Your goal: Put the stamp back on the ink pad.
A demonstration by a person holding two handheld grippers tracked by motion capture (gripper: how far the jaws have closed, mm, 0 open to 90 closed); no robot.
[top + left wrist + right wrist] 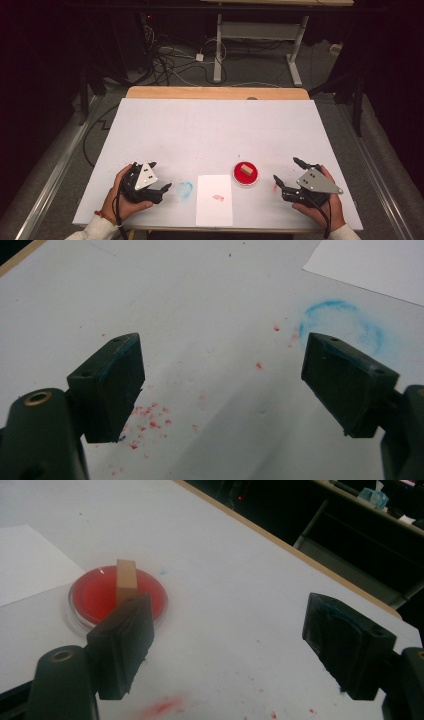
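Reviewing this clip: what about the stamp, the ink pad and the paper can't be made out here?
- Wooden stamp: its foot, hidden behind the right gripper's near jaw in the right gripper view.
- Red mark on paper sheet: design too small, high view.
- Red ink pad: surface detail too small, high view.

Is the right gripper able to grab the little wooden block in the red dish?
Probably yes. The right gripper is open, and bare table lies between it and the wooden block standing in the red dish.
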